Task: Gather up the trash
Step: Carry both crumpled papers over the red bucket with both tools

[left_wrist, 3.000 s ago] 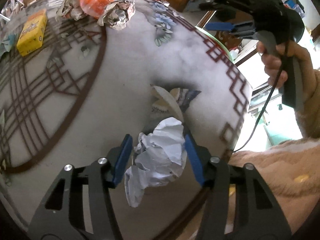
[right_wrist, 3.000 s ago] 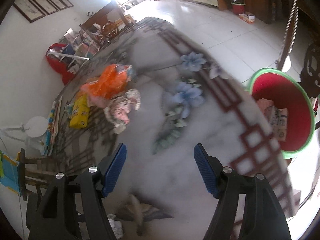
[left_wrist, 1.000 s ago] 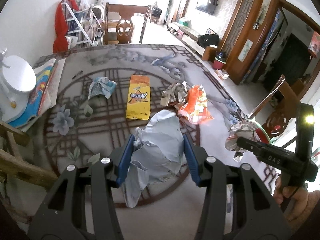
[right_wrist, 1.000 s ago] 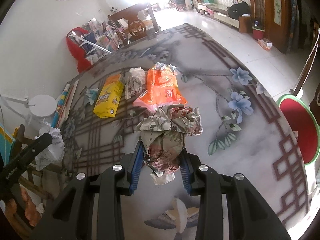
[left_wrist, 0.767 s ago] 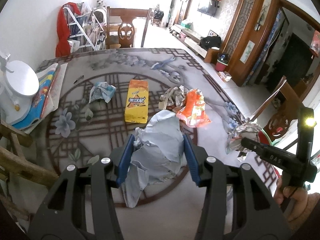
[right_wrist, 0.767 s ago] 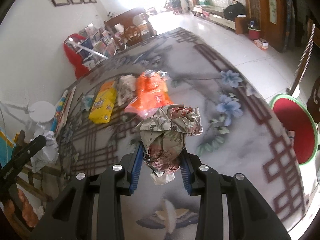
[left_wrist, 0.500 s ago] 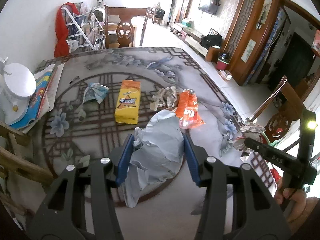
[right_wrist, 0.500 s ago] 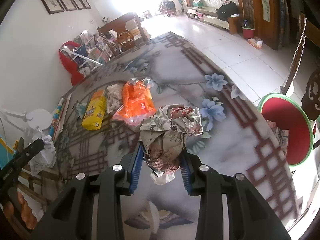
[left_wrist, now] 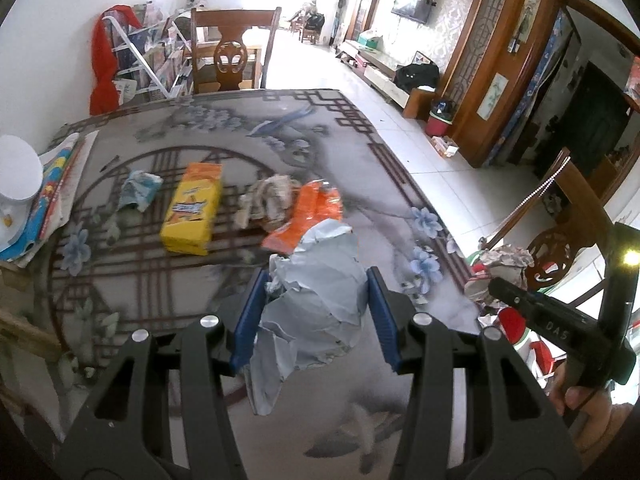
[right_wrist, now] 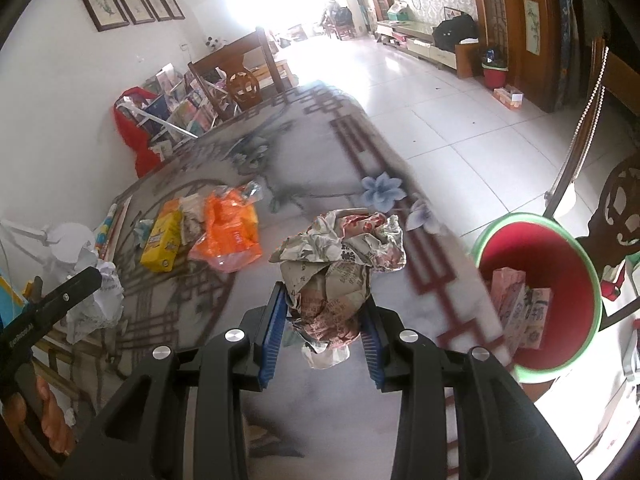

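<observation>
Both tongs carried bin-ward, left tongs [left_wrist: 314, 316] gripping crumpled grey paper [left_wrist: 316, 296], right tongs [right_wrist: 324, 336] wadded newsprint [right_wrist: 336, 276]

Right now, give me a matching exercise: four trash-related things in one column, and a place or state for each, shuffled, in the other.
Things:
1. grey-white paper wad
2. printed newspaper wad
3. yellow packet
4. red bin

Places:
A. lying on the table
B. beside the table, boxes inside
C. clamped in the right gripper
D. clamped in the left gripper

Pairs: 1-D, 2-C, 3-A, 4-B
</observation>
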Demonstrator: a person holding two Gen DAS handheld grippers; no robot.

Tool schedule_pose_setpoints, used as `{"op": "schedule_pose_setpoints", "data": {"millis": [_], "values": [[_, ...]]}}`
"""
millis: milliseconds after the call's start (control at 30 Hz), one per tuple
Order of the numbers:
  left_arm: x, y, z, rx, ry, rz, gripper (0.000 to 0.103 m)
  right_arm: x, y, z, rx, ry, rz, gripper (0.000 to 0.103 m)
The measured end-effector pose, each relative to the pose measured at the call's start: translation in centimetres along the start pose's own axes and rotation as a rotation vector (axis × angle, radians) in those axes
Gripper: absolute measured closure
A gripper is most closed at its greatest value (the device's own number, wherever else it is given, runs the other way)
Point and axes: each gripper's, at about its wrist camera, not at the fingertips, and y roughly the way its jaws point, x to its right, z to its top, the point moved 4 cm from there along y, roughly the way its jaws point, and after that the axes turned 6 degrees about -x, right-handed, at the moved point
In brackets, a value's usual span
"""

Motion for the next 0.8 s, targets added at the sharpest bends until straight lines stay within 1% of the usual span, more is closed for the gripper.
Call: {"op": "schedule_pose_setpoints", "data": {"millis": [167,333,800], "values": [[2.3,0.9,0.4,-0.011,0.011,0.007,0.056,1.9,-0.1,0.6,-0.007,0.001,0.014,0.068],[3.6,1.4,0.3,-0.023,0.01,0.019,0.056,3.2,0.4,1.0,-0.028,0.011,0.029,0.068],[6.0,2.8,-0.2,-0.062,0.006,0.048,0.056,4.6,0.8,1.9,-0.046,-0.002,0.057,0.068]]}}
